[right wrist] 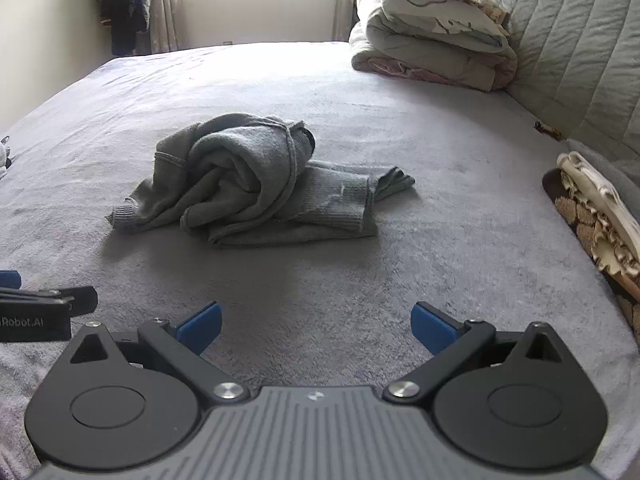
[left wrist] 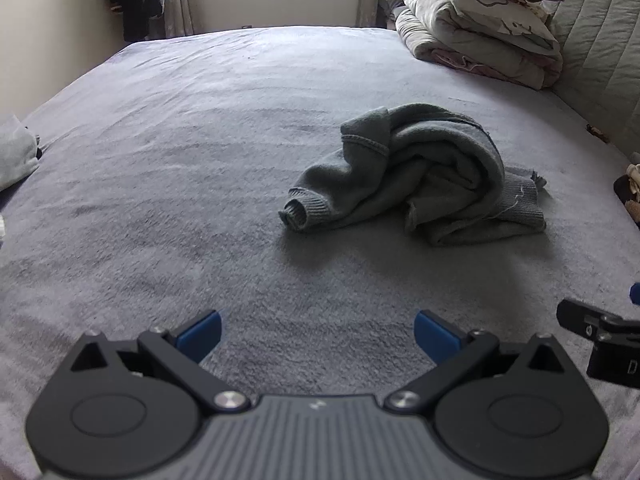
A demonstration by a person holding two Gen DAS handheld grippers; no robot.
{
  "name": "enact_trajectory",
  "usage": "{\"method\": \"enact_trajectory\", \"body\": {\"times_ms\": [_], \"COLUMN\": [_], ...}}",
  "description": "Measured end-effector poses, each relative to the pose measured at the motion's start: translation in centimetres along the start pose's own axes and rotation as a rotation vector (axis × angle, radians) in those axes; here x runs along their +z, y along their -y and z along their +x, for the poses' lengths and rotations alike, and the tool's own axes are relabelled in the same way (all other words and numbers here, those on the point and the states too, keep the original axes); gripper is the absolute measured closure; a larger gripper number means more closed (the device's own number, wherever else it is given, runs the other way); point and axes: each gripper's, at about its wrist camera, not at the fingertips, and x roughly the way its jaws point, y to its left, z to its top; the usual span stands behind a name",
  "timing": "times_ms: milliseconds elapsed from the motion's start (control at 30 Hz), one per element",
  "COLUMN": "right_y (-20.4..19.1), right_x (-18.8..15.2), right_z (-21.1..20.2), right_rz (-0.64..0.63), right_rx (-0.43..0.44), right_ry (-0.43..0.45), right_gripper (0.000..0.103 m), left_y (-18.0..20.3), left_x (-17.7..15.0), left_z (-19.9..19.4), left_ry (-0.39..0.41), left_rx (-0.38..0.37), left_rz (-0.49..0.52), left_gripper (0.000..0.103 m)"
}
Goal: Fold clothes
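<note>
A crumpled grey knit sweater (left wrist: 416,176) lies bunched on the grey bed cover (left wrist: 180,160), one ribbed cuff sticking out toward the left. In the right wrist view the same sweater (right wrist: 248,184) sits ahead and left of centre. My left gripper (left wrist: 318,334) hovers low over the cover, open, blue pads wide apart, nothing between them, well short of the sweater. My right gripper (right wrist: 316,328) is likewise open and empty, short of the sweater. Each gripper shows at the other view's edge: the right gripper (left wrist: 600,340) and the left gripper (right wrist: 44,308).
Folded quilts and pillows (left wrist: 480,24) are stacked at the far right corner against a padded headboard (right wrist: 580,48). A patterned cushion or cloth (right wrist: 600,224) lies at the right edge. Pale cloth (left wrist: 16,152) rests at the left edge. Dark clothes (right wrist: 124,4) hang by the window.
</note>
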Motion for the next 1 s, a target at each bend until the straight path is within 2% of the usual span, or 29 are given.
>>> {"method": "enact_trajectory", "body": {"times_ms": [133,367,667,733,1000], "right_y": [-0.2,-0.7,-0.9,-0.9,-1.2], "right_x": [0.3,0.7,0.8,1.0,1.5], "right_z": [-0.2,-0.6,0.1,0.4,1.4], "right_rz": [-0.011,-0.007,0.023,0.032,0.029], "right_rx": [-0.009,-0.005,0.01,0.018,0.006], "right_ry": [0.008,0.032,0.026,0.023,0.031], "right_gripper": [0.0,0.0,0.0,0.0,0.0], "left_y": [-0.4,-0.8,-1.2,-1.3,-1.7], "left_x": [-0.5,-0.3,0.3,0.4,1.2], "left_z": [-0.3,-0.2,0.4,0.7,1.6], "left_ry": [0.013,-0.008,-0.009,-0.015,-0.015], "left_rx": [-0.016,0.028,0.031,0.069,0.077], "left_rz": [-0.012,0.003,-0.011,-0.027,-0.032], "left_gripper": [0.0,0.0,0.0,0.0,0.0]}}
